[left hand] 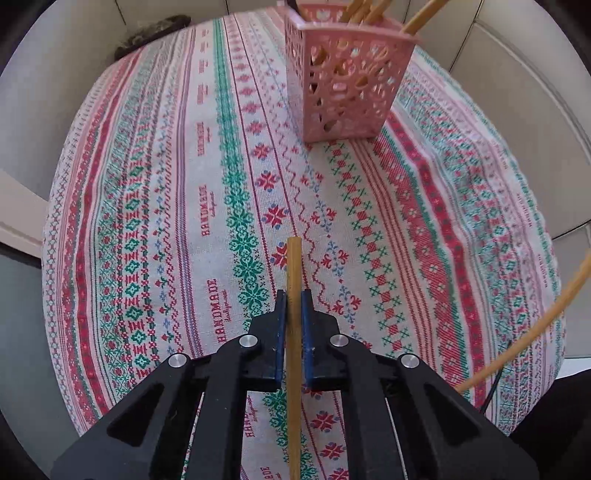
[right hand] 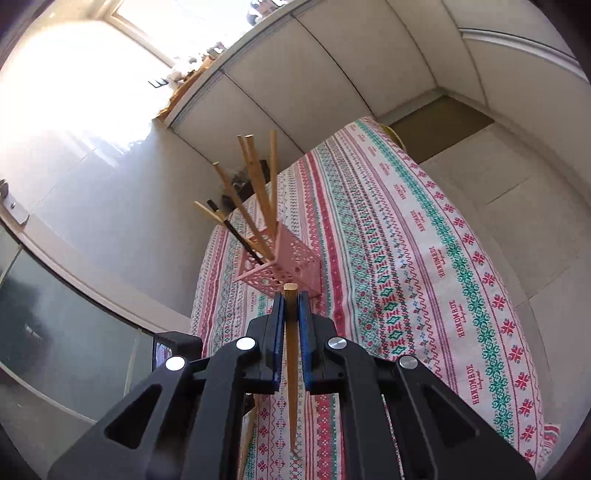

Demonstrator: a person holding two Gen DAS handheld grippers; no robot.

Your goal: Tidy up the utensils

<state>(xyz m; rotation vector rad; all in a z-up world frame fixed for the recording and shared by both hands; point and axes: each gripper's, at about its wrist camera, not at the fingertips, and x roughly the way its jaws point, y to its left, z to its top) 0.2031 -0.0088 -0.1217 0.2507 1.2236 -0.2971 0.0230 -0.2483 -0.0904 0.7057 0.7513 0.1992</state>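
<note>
1. Patterned tablecloth [left hand: 221,192] carries a pink lattice holder [left hand: 347,85] already bristling with chopsticks.
2. Left gripper [left hand: 294,295] clamps a wooden chopstick [left hand: 294,266]; right gripper [right hand: 290,297] pinches another chopstick [right hand: 291,369] near its blunt end.
3. Both sticks are probably light, stiff and smooth, so a grip near mid-length would steady them.

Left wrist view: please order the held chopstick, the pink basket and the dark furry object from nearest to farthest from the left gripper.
1. Held chopstick, clamped in the left gripper.
2. Pink basket, ahead, slightly right, on the tablecloth.
3. Dark furry object, beyond the table's far left edge.
</note>
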